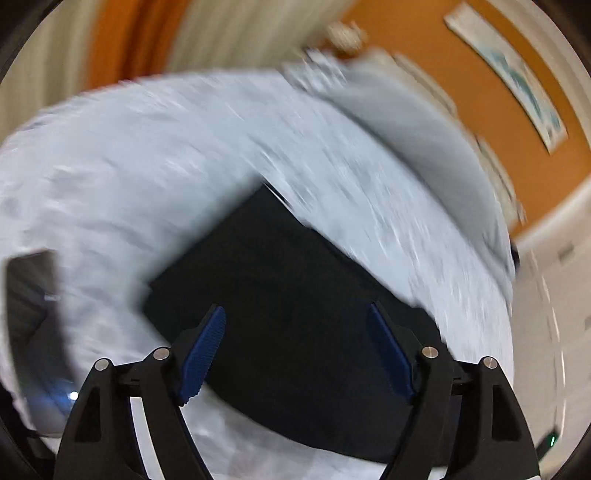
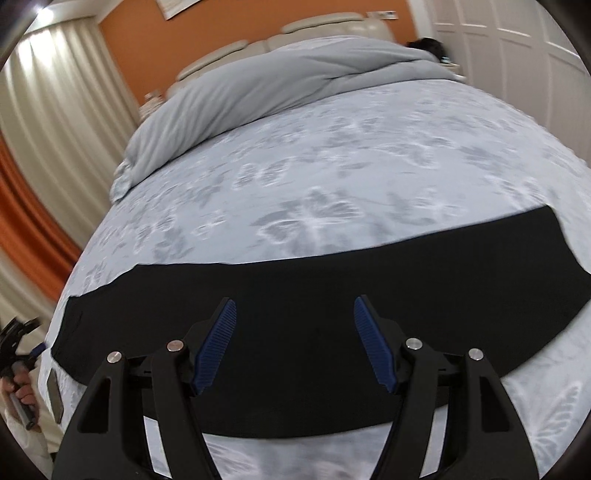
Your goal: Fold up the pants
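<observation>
Whole black pants (image 2: pixel 295 332) strip only from right wrist.

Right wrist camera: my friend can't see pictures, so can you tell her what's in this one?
Black pants, folded into a long flat strip, lie across a pale bedspread with a butterfly pattern. The right gripper hovers over them with its blue-padded jaws open and empty. Behind are a bunched grey duvet, an orange wall and cream curtains.

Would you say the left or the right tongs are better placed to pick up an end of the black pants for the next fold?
Probably left: the left tongs hang open beside a pants corner; the right tongs sit over the middle.
</observation>
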`<move>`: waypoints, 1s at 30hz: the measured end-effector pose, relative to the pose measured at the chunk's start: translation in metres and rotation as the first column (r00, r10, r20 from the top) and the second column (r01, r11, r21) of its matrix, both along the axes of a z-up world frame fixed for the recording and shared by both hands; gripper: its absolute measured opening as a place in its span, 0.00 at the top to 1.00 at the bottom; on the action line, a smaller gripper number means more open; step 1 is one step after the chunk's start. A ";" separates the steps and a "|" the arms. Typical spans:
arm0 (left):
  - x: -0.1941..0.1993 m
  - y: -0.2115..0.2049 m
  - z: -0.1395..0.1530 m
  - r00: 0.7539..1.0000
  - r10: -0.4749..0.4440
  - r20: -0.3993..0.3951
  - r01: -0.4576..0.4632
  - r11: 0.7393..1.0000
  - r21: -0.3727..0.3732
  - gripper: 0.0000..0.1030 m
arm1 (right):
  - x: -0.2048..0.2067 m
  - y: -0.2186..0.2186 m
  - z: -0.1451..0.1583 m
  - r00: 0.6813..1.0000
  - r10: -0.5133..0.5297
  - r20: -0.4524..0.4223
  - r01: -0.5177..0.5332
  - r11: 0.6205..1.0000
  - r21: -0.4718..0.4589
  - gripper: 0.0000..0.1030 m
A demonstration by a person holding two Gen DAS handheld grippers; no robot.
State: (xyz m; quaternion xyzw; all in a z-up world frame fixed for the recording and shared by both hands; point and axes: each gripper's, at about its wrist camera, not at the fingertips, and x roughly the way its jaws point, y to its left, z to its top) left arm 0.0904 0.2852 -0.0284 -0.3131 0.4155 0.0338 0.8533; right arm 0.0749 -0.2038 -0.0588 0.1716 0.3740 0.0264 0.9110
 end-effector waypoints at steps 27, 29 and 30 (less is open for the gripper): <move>0.002 -0.166 -0.074 0.769 -0.548 -0.329 0.638 0.693 0.336 0.20 | 0.227 0.232 -0.067 0.913 0.377 -0.154 -0.361 0.924 0.123 0.98; 0.004 -0.162 -0.072 0.762 -0.560 -0.326 0.645 0.701 0.305 0.20 | 0.210 0.229 -0.051 0.891 0.448 -0.073 -0.429 0.884 0.186 0.98; 0.006 -0.162 -0.071 0.759 -0.562 -0.329 0.648 0.699 0.302 0.20 | 0.203 0.232 -0.051 0.877 0.477 -0.065 -0.455 0.865 0.213 0.98</move>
